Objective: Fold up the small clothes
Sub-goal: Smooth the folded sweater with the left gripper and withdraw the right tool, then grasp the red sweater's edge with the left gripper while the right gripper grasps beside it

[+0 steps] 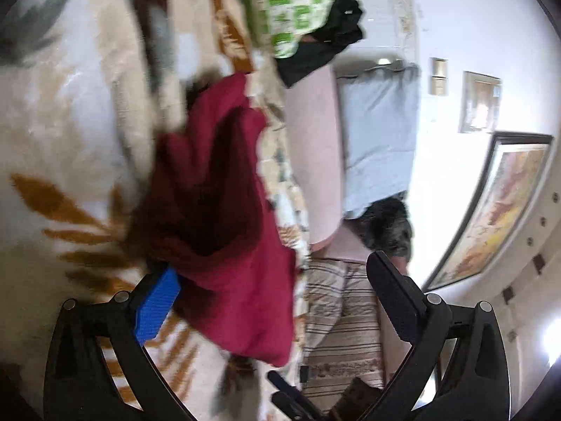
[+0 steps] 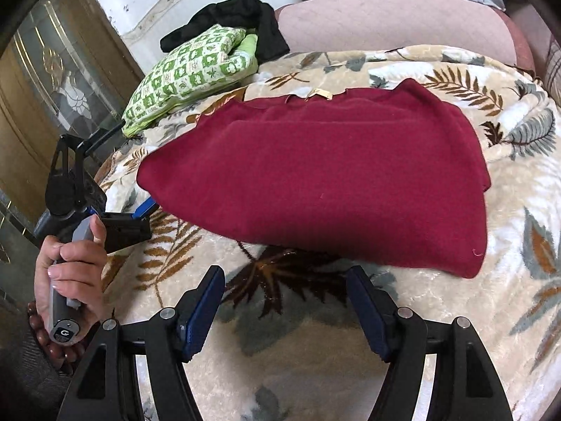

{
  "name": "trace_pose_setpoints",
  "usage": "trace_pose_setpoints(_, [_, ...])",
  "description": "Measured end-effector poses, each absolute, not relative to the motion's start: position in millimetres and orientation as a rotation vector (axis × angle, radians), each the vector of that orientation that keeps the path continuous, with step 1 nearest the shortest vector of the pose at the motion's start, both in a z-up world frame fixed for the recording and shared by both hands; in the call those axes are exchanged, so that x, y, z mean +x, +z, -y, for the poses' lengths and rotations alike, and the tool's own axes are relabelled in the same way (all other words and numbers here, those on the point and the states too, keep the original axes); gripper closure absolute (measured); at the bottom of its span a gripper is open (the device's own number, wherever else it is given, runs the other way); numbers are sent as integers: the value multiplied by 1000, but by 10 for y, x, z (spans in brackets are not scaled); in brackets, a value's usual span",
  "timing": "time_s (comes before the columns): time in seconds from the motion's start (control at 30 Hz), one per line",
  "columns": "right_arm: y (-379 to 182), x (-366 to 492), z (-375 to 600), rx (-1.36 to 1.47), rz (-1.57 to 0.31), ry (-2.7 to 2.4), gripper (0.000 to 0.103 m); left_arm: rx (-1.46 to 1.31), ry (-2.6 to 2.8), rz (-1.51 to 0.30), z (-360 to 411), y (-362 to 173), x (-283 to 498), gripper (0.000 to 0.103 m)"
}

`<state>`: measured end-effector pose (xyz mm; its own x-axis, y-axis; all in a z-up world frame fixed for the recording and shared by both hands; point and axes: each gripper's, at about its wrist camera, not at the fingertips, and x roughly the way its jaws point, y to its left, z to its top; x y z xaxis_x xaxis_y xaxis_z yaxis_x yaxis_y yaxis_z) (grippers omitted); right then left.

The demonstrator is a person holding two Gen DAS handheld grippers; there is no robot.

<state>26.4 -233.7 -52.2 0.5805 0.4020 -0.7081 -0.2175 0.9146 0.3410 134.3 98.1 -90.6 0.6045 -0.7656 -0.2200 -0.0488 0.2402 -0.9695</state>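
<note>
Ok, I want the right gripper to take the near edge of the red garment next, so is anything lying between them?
Nothing visible does. Only bare leaf-print blanket lies between the open right gripper and the near edge of the red garment. The left gripper sits at its left corner, off that path.

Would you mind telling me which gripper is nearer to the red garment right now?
Left. The left gripper is open right at the red garment, its blue-padded finger against the left edge. The right gripper hangs open over the blanket, short of the near hem.
</note>
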Motion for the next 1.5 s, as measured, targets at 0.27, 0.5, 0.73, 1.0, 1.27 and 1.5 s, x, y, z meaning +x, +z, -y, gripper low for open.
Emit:
trace_pose_setpoints(0.27, [-527,258,2202,162,-882,385,33,-1022,-505,-854,-845,-742,1388,10])
trace_pose_setpoints(0.5, [-477,241,2226,158,-859,376,33,-830,-353,-895,-758,-791,1365,35])
trace_pose_setpoints(0.73, [-24,576,2199,206,-807,431,33,-796,-272,-878,-764,-820,1311,63])
trace_pose_setpoints(1.0, [239,2067,1471,529,-1037,681,21,-442,-163,-825,-427,-625,1123,90])
trace_pose_setpoints(1.27, [-180,3006,681,453,-1345,584,21,-230,-147,-795,-95,-608,1072,91])
trace_pose_setpoints(1.5, [-261,3271,104,124,-1441,477,21,-185,-141,-800,-39,-611,1044,91])
